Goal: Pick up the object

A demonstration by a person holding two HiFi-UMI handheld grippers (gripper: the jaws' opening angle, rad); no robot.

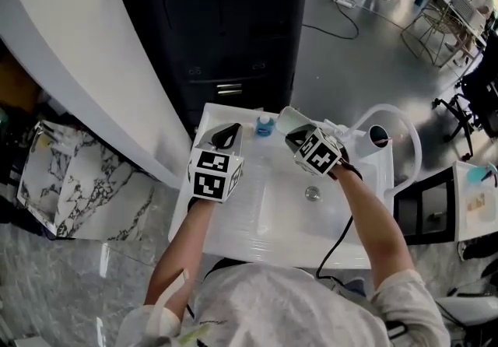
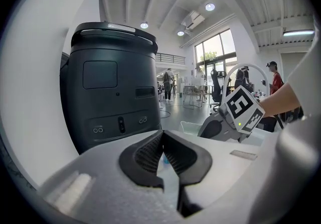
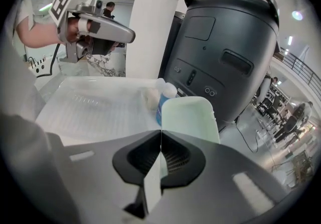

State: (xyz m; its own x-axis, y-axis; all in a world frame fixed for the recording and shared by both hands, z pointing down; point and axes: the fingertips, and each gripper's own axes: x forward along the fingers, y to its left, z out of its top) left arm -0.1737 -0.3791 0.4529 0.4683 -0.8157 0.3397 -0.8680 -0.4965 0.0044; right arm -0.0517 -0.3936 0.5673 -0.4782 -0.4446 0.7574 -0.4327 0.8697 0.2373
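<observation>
A pale green, flat, round-cornered plate (image 3: 189, 117) stands on edge, and my right gripper (image 3: 161, 140) is shut on its lower edge. In the head view the plate (image 1: 289, 116) sticks out ahead of the right gripper (image 1: 297, 135), above the back edge of the white sink (image 1: 233, 221). A small blue bottle with a white cap (image 1: 265, 125) stands on the sink's back ledge between the two grippers, just behind the plate (image 3: 167, 98). My left gripper (image 1: 227, 134) hovers over the back left of the sink, jaws shut with nothing in them (image 2: 161, 137).
A tall black cabinet-like machine (image 1: 218, 26) stands right behind the sink. The basin has a drain (image 1: 312, 193) and an arched white tap (image 1: 389, 116) at its right. A white curved wall (image 1: 85, 65) runs along the left. People and chairs are far back right.
</observation>
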